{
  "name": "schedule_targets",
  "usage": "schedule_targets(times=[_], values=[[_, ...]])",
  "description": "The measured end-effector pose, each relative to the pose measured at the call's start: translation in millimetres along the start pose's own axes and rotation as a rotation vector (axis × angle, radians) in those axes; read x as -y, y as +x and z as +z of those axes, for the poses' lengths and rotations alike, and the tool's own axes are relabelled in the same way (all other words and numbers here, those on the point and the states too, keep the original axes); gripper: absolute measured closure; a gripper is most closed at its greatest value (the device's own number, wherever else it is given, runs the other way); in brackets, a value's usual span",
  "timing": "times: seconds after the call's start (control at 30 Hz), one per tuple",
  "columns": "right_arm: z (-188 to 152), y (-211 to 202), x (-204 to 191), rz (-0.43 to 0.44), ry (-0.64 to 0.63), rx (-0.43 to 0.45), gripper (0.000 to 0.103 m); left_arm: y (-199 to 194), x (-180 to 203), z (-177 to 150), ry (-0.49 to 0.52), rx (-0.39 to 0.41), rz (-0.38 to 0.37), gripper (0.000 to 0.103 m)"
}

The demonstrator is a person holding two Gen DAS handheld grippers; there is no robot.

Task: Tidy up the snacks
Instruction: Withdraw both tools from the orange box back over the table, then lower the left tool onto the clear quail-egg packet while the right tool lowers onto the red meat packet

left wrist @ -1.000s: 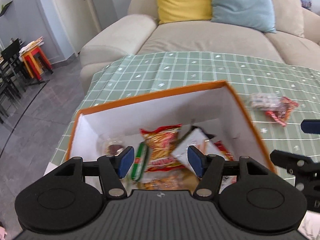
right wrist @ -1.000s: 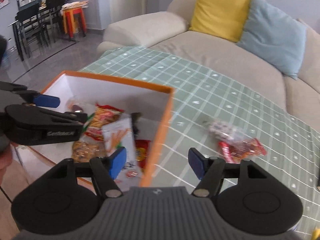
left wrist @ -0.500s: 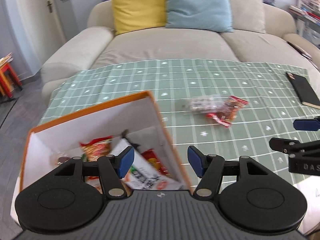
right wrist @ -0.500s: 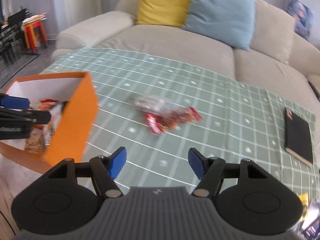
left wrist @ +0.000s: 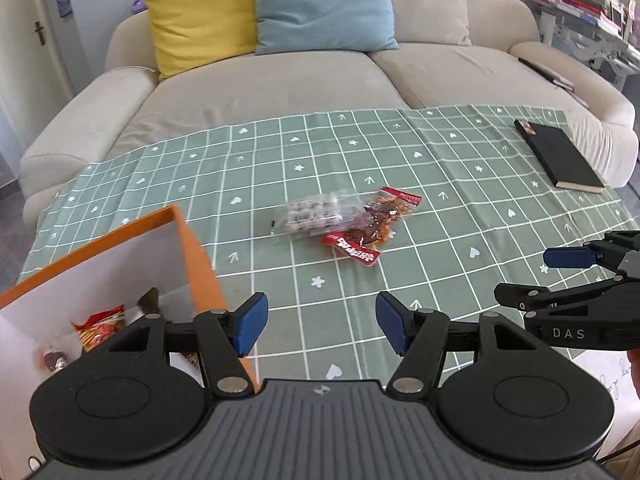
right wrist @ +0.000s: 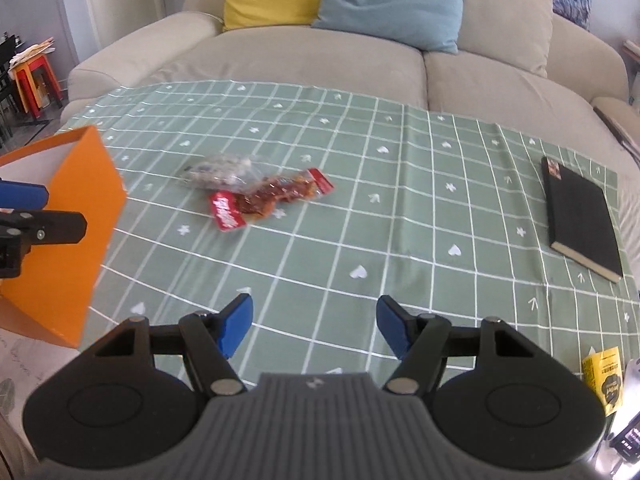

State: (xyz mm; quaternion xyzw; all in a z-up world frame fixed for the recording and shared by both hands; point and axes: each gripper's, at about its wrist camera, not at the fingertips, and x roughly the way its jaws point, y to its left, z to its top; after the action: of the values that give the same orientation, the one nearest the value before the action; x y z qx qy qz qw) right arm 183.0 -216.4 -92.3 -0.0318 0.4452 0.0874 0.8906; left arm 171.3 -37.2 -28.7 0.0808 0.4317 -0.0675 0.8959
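An orange box (left wrist: pixel 198 248) (right wrist: pixel 76 216) with white inner walls stands at the table's left and holds several snack packets (left wrist: pixel 100 326). On the green checked cloth lie a clear packet (left wrist: pixel 310 216) (right wrist: pixel 218 168) and a red packet (left wrist: pixel 372 226) (right wrist: pixel 264 198), touching each other. My left gripper (left wrist: pixel 318 326) is open and empty, hovering by the box's right wall, short of the two packets. My right gripper (right wrist: pixel 312 326) is open and empty over bare cloth, nearer than the packets and to their right. Its blue fingertips (left wrist: pixel 568 258) show at the right edge of the left wrist view.
A black notebook (left wrist: pixel 558 156) (right wrist: pixel 582 216) lies at the cloth's right side. A yellow packet (right wrist: pixel 606 376) sits off the cloth at the near right corner. A beige sofa (left wrist: pixel 280 80) with a yellow and a blue cushion runs behind the table. Red stools (right wrist: pixel 34 80) stand far left.
Both grippers have swung rightward, away from over the box toward the middle of the table. The two loose packets now lie ahead of them. Neither jaw gap has changed.
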Motion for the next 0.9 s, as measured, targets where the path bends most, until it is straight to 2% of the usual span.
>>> schedule_targets(times=[0.37, 0.67, 0.9], values=[[18, 38, 32, 0.005, 0.132, -0.034, 0.037, 44, 15, 13, 0.036, -0.059, 0.015, 0.030], [29, 65, 42, 0.001, 0.132, -0.055, 0.036, 77, 16, 29, 0.039, -0.089, 0.014, 0.030], [36, 82, 45, 0.004, 0.127, -0.059, 0.036, 100, 24, 37, 0.081, -0.093, 0.009, 0.030]])
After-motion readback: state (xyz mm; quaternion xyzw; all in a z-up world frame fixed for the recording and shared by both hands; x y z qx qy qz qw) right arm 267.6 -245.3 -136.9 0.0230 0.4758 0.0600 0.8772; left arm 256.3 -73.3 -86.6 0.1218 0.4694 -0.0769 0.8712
